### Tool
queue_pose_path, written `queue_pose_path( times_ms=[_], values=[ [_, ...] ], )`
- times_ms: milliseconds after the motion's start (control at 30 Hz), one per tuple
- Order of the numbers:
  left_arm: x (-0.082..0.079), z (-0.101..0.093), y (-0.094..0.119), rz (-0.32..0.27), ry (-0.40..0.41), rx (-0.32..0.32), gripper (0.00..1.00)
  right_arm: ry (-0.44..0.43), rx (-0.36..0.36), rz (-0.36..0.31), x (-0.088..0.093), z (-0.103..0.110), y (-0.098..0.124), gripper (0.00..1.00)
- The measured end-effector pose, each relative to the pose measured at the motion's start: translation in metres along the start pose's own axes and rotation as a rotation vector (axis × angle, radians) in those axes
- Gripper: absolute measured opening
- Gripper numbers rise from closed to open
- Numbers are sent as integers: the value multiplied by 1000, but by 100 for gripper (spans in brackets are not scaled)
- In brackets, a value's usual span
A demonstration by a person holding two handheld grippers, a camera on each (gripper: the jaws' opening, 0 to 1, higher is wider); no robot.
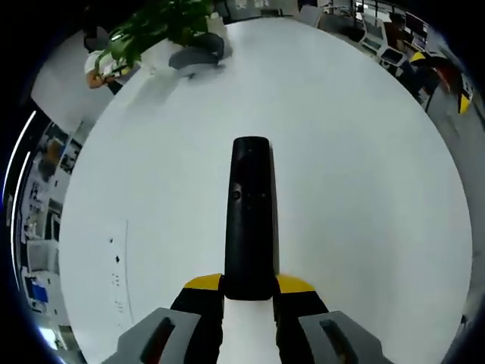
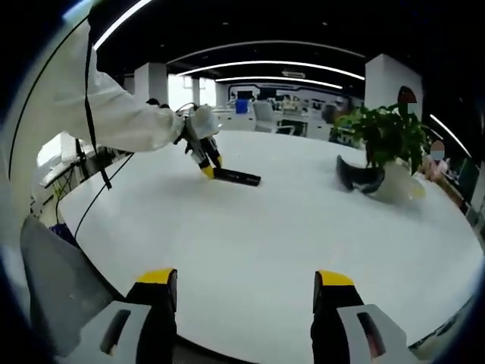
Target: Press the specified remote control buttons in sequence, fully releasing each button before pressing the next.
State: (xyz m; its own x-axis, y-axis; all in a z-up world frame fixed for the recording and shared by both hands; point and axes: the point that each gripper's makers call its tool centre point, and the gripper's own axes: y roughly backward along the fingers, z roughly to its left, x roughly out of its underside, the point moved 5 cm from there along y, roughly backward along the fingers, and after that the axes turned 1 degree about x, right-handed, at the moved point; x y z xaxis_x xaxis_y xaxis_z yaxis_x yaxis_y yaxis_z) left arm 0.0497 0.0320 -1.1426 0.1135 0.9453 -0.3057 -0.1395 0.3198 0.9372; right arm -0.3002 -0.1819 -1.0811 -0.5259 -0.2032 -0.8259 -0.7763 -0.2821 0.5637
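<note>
1. Left tongs point(image 1: 248, 292), in the left gripper view, pinch the near end of a black remote control point(image 1: 250, 216) between their yellow-tipped jaws. The remote reaches forward from the jaws over the white table point(image 1: 364, 189), its far end pointing up the view, with small buttons showing on its upper half.
2. At the far edge of the table in the same view stand a green potted plant point(image 1: 155, 30) and, just beside it, a dark grey curved object point(image 1: 197, 53). Beyond the table lies an office with desks and chairs.
3. Right tongs point(image 2: 246, 292), in the right gripper view, are spread wide with nothing between the jaws, held low over the near edge of the white table point(image 2: 265, 235).
4. Across the table in this view, a person's white sleeve point(image 2: 114, 106) leads to a hand on the left tongs point(image 2: 206, 167), which grip one end of the remote control point(image 2: 236, 177); the remote lies low over the tabletop, though contact cannot be told.
5. To the right, well apart from the remote, are the potted plant point(image 2: 386, 136) and the dark curved object point(image 2: 356, 176) at its base.
</note>
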Motion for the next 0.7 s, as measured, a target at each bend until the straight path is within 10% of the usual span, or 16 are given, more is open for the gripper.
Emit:
queue_pose_path(
  times_ms=[333, 500, 700],
  values=[
    [0, 1, -2, 5, 69, 81, 25, 2, -5, -2, -1, 1, 0, 73],
    [-1, 9, 1, 37, 51, -31, 40, 3, -3, -6, -2, 1, 0, 73],
    [7, 17, 5, 61, 254, -131, 55, 5, 0, -16, -3, 1, 1, 73]
  ],
)
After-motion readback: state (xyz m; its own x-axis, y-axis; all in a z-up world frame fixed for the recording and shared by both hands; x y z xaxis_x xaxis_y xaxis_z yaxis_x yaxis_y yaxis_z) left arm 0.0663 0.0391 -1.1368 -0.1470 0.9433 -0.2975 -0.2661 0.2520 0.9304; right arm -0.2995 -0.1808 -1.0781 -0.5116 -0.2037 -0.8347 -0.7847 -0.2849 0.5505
